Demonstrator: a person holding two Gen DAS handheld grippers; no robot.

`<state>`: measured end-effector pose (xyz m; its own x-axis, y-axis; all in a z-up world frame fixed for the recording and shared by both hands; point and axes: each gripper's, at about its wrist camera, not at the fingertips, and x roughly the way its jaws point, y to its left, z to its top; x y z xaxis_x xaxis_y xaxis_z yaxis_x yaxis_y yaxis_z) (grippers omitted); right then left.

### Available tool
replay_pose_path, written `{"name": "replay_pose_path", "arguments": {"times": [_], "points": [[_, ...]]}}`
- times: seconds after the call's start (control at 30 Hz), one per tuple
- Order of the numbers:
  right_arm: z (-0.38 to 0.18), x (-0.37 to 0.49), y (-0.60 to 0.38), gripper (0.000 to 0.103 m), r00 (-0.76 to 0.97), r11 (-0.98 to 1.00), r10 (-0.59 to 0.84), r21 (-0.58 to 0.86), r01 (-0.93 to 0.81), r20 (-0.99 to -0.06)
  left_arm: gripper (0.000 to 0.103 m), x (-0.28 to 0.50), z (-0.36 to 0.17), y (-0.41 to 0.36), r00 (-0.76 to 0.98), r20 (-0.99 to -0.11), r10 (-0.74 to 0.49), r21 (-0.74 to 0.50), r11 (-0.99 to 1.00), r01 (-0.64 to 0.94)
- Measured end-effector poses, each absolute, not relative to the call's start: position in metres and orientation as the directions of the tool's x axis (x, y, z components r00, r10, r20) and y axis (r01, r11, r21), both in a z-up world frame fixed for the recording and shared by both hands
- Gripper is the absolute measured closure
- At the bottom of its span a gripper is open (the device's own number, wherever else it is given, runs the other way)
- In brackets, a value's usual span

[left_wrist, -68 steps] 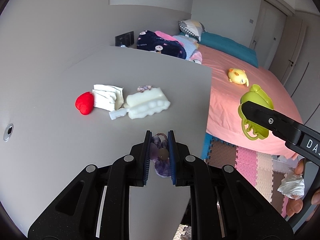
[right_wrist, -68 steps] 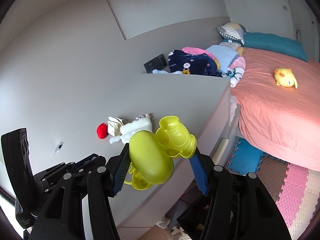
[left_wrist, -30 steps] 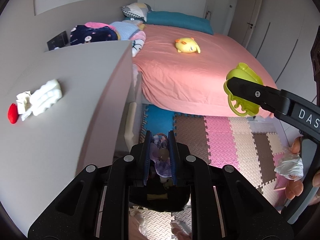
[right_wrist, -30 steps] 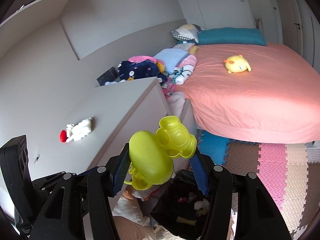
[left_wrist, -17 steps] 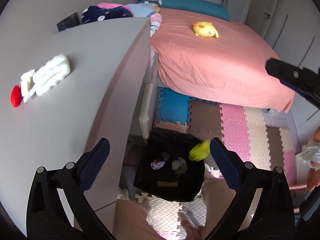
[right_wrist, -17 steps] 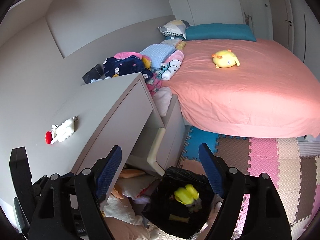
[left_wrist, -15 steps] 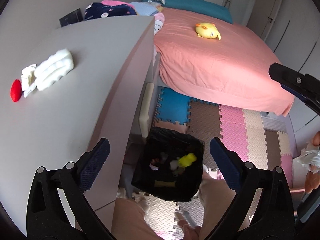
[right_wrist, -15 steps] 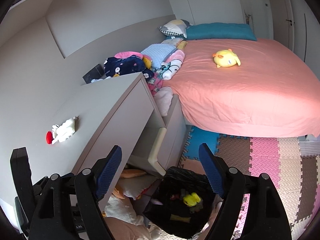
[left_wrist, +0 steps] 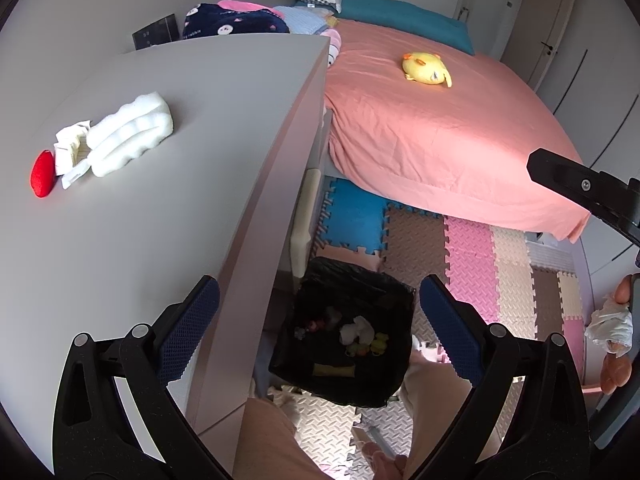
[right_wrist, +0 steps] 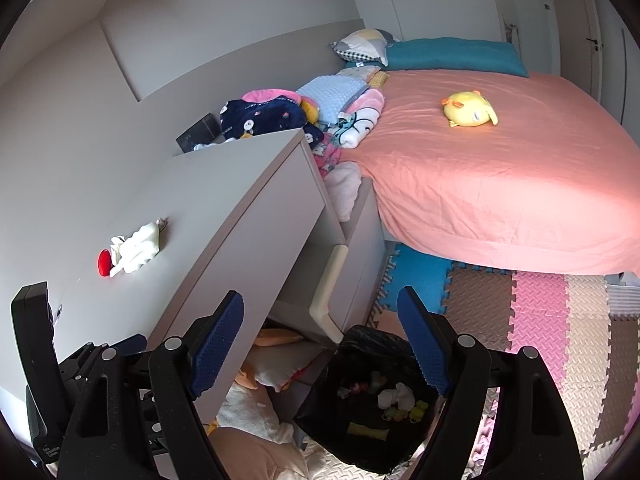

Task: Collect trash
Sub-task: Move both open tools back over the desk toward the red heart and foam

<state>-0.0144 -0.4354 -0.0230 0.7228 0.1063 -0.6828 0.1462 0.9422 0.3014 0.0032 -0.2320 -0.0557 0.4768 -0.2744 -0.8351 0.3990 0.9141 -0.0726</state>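
A bin lined with a black bag [left_wrist: 320,384] [right_wrist: 328,420] stands on the floor beside the grey desk [left_wrist: 160,248] [right_wrist: 224,200]. In it lie a white tissue [left_wrist: 357,330] [right_wrist: 396,396] and a yellow-green plastic piece [left_wrist: 370,346] [right_wrist: 404,412]. My left gripper [left_wrist: 318,292] hangs open above the bin, with nothing between its fingers. My right gripper [right_wrist: 320,300] is open over the bin too, and empty. On the desk remain a white foam piece [left_wrist: 128,136] [right_wrist: 140,248], crumpled white paper [left_wrist: 72,148] and a red object [left_wrist: 42,174] [right_wrist: 105,263].
A bed with a pink sheet [left_wrist: 440,128] and a yellow plush [left_wrist: 426,68] fills the right. Coloured foam mats [left_wrist: 472,264] cover the floor. A person's legs [left_wrist: 264,440] stand by the bin. A drawer [right_wrist: 332,280] hangs open under the desk, with clothes [right_wrist: 256,404] on the floor below.
Both grippers opened. The purple wrapper fell from the left one and the yellow-green piece from the right one, down into the bin. Both grippers sank slightly.
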Motion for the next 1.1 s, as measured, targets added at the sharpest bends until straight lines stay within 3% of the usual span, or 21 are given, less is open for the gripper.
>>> {"name": "replay_pose_path", "arguments": {"times": [1.1], "points": [[-0.021,0.056,-0.33,0.024,0.665,0.946,0.27,0.319,-0.051,-0.696,0.006,0.036,-0.034,-0.121,0.548,-0.82,-0.167,-0.043,0.972,0.233]]}}
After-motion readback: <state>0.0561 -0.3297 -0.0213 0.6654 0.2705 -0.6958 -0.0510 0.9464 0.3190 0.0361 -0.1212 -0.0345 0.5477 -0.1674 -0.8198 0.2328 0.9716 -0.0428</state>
